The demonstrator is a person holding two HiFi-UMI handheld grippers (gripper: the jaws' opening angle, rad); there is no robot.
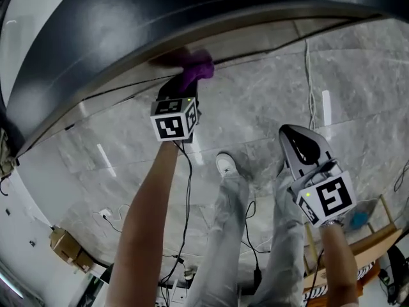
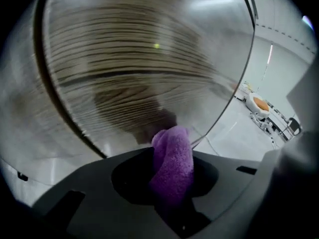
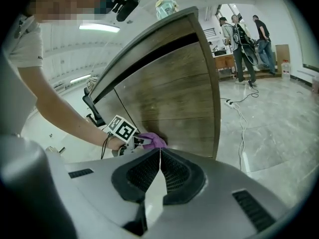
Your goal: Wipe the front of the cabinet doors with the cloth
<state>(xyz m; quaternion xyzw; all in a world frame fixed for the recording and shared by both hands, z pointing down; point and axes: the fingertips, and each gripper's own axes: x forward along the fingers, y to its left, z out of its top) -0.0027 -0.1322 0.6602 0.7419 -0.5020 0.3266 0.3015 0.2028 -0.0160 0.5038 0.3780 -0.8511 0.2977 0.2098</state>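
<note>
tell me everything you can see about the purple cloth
The cloth is purple, soft and fuzzy like terry or microfibre, and bunched into a thick roll. The left gripper is shut on its lower part. Its free end sticks out past the jaws and looks pressed against the wood-grain cabinet door, low on the door front. Nothing else touches it.
</note>
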